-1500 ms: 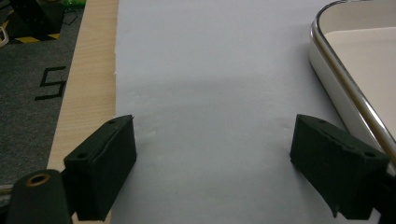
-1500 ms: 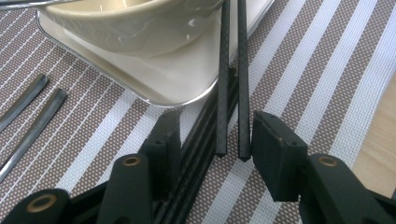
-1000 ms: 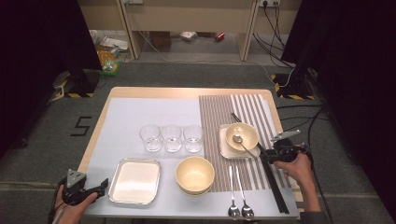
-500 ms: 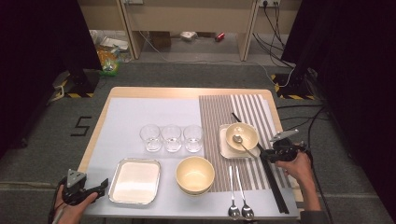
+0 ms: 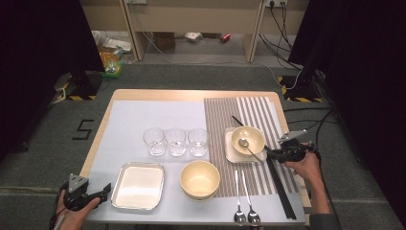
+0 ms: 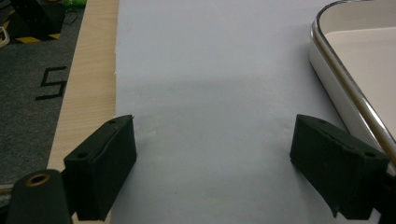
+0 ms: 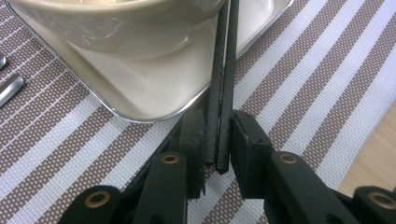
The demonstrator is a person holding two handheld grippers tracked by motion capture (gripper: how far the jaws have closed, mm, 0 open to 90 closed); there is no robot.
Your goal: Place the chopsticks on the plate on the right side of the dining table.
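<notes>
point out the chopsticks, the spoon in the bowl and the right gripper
chopsticks (image 7: 223,93), right gripper view, mid shaft
spoon (image 5: 243,142), high view, its head inside the bowl
right gripper (image 7: 218,140), right gripper view, between its jaw tips

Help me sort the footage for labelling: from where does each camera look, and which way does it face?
High view: above the near table edge, looking forward and down; both forearms, left gripper, right gripper.
Left gripper view: between open jaws, over the grey mat beside the tray.
Right gripper view: jaws clamping the chopsticks.
Shared: tray, chopsticks.
</notes>
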